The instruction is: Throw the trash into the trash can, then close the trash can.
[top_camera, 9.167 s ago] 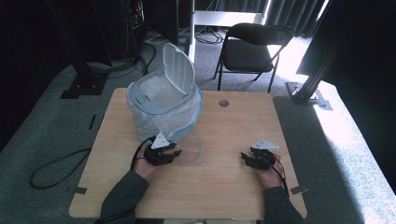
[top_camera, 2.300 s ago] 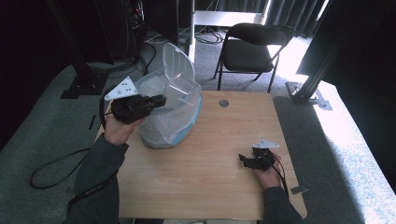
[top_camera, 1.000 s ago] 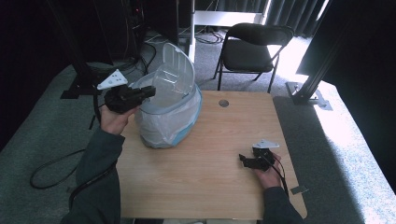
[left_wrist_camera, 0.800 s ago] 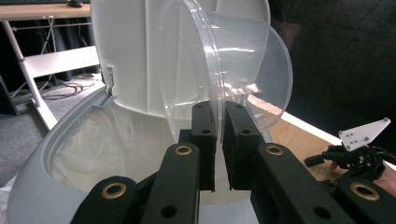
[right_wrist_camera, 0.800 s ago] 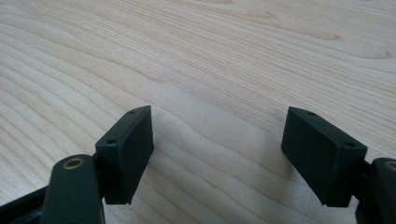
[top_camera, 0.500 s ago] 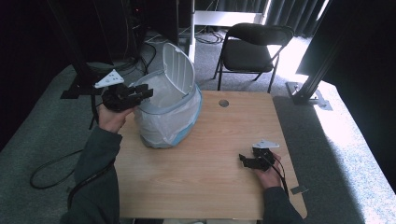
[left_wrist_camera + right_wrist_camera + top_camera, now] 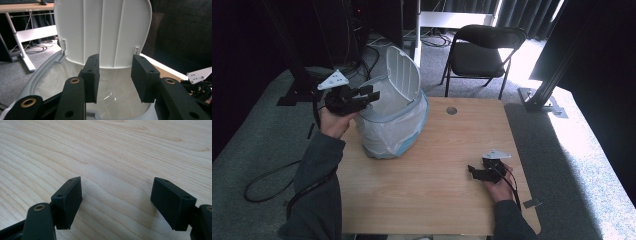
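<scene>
A round bin (image 7: 387,132) with a clear liner bag stands on the table's left part, its white ribbed lid (image 7: 404,75) raised upright at the back. My left gripper (image 7: 371,95) hovers at the bin's left rim, pointing across the mouth. In the left gripper view its jaws (image 7: 117,75) have just been opening and stand apart with nothing between them. Behind them is the lid (image 7: 102,30), below them the liner (image 7: 112,92). My right gripper (image 7: 473,172) rests low on the table at the right, open (image 7: 116,200) over bare wood.
The wooden table (image 7: 437,200) has a small round hole (image 7: 451,110) near its far edge. A black folding chair (image 7: 484,52) stands behind the table. A cable (image 7: 262,185) loops on the grey floor to the left.
The left gripper's jaws have opened and drawn slightly back from the lid, which now stands upright on its own. The right gripper has not moved.
</scene>
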Demonstrator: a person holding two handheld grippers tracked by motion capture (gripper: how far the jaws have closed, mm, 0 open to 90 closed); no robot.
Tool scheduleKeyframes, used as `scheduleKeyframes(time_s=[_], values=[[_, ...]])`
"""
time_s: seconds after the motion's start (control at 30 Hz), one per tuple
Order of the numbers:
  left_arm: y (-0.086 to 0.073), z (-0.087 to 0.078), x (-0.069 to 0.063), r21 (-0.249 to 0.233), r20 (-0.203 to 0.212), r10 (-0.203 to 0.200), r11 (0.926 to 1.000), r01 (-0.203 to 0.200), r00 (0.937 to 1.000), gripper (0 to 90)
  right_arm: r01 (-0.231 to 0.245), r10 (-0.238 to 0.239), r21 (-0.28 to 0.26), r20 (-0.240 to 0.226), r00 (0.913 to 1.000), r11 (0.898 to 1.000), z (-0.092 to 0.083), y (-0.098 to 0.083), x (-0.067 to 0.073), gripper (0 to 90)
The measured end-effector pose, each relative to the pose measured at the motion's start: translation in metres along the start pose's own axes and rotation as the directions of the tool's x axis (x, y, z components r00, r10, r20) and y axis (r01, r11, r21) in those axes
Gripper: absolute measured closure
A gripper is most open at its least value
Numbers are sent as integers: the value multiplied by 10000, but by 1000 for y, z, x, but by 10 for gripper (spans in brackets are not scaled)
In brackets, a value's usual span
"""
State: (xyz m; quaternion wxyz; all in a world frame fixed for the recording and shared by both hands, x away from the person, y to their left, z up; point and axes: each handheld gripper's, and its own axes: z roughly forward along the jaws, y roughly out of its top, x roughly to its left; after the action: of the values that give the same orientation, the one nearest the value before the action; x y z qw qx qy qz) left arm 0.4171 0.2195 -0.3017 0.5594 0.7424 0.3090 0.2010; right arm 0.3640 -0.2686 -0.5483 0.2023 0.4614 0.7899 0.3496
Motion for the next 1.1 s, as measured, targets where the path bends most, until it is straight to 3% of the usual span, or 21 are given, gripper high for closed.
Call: scheduleKeyframes(time_s=[0.2,0.37,0.57,0.77,1.1], values=[[19,6,4,-358,345,65,9993,-52,9994,566,2,-2,0,1,10000,10000,0,0,0,242],[41,12,3,-423,390,322,9986,-306,9987,566,7,-7,3,2,10000,10000,0,0,0,242],[60,21,4,-498,545,364,9982,-337,9978,577,11,-11,12,2,10000,10000,0,0,0,242],[75,29,5,-446,457,502,9978,-482,9977,687,9,-9,12,-1,10000,10000,0,0,0,242],[88,47,12,-247,410,422,9988,-412,9983,813,8,-8,13,-1,10000,10000,0,0,0,242]])
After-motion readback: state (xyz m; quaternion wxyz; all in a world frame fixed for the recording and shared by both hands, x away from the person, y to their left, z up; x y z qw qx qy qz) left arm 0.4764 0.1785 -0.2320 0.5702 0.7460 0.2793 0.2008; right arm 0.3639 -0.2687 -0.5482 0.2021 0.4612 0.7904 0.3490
